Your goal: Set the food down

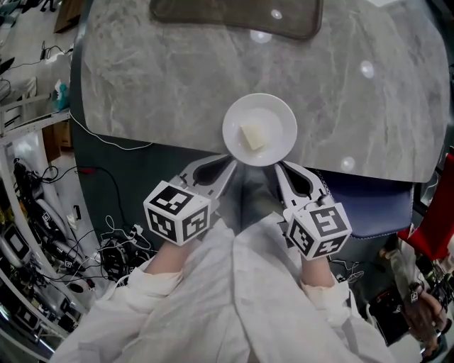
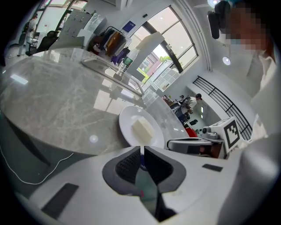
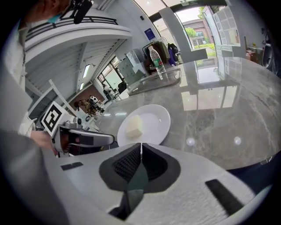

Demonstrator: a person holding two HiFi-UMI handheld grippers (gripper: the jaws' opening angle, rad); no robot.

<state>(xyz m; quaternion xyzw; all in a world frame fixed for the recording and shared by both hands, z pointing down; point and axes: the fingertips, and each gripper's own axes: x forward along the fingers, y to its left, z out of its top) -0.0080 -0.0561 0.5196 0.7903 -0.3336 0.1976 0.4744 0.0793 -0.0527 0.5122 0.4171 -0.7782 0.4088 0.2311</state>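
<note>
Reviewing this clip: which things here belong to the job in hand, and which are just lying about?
Belong to the job:
plate
block of food on it
left gripper and right gripper, each shut on the plate's rim
table

Just lying about:
tray at the table's far side
bottle
cables on the floor

A pale yellow rectangular block of food (image 1: 252, 136) lies flat near the middle of a round white ceramic plate (image 1: 275, 113) (level, glossy), whose near rim overhangs the grey marble tabletop (image 1: 142, 85), pinched by the left gripper (image 1: 228, 160) and right gripper (image 1: 278, 165)
</note>
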